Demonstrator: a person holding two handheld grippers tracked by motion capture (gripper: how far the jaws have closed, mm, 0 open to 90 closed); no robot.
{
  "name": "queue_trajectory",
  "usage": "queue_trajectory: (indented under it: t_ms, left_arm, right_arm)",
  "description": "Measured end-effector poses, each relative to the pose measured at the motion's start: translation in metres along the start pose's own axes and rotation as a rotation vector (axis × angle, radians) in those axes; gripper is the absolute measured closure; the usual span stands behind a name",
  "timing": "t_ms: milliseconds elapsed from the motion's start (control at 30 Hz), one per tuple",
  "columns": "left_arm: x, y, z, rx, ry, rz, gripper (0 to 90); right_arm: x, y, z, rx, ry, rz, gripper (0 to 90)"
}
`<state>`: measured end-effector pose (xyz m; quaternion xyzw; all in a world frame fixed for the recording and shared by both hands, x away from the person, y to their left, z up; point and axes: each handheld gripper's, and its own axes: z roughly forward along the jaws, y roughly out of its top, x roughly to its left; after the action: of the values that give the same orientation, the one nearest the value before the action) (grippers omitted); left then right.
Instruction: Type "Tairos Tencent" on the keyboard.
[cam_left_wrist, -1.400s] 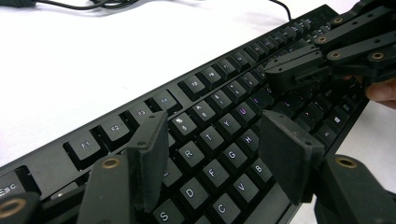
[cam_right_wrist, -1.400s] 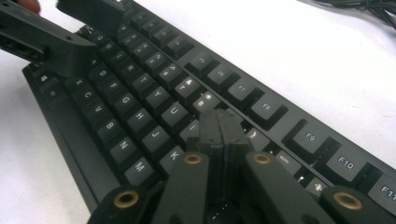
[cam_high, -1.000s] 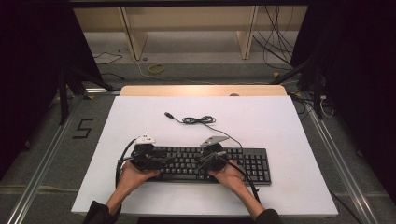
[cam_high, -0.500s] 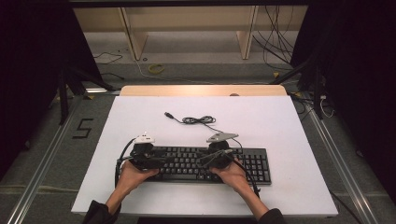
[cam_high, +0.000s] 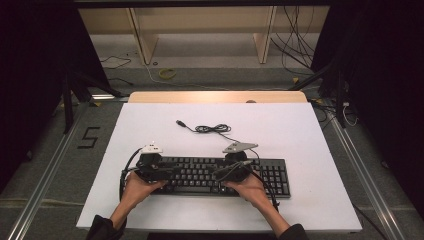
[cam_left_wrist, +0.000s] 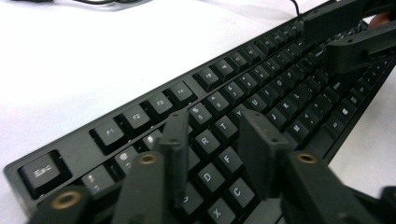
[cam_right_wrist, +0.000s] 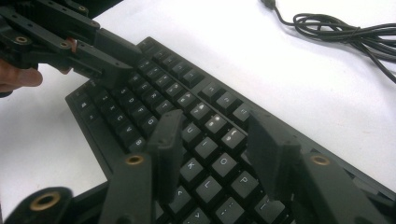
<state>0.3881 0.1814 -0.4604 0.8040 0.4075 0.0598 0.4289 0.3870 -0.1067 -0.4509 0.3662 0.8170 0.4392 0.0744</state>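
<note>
A black keyboard (cam_high: 200, 176) lies near the front edge of the white table (cam_high: 300, 130). My left gripper (cam_high: 172, 172) hovers low over its left half, above the letter keys (cam_left_wrist: 212, 126). Its jaws have just been closing and stand apart with nothing between them. My right gripper (cam_high: 218, 174) hovers over the middle-right keys (cam_right_wrist: 217, 123). Its jaws have just been opening, and nothing is between them either. The two grippers point toward each other: the left gripper view has the right gripper (cam_left_wrist: 336, 37) at its top right, and the right gripper view has the left gripper (cam_right_wrist: 112, 60) at its top left.
The keyboard's black cable (cam_high: 212, 128) lies coiled behind it, its plug (cam_high: 180, 122) loose on the table. A wooden strip (cam_high: 217, 96) runs along the table's far edge. Shelving and floor cables (cam_high: 300, 45) lie beyond it. Dark stands flank both sides.
The right gripper has drifted slightly to the right over the keyboard. The left hand has stayed where it was.
</note>
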Motion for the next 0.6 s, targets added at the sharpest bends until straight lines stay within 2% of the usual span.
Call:
queue_trajectory:
  t_ms: [367,600]
  left_arm:
    - [-0.0013,-0.0041,-0.0048,0.083,0.019,0.049,88.0]
    - [-0.0011,-0.0059,-0.0019,0.12,0.034,0.054,89.3]
  right_arm:
    - [0.0029,-0.0005,-0.0036,-0.007,0.008,-0.002,47.5]
    - [0.0037,-0.0014,-0.0068,-0.009,0.009,0.0,45.0]
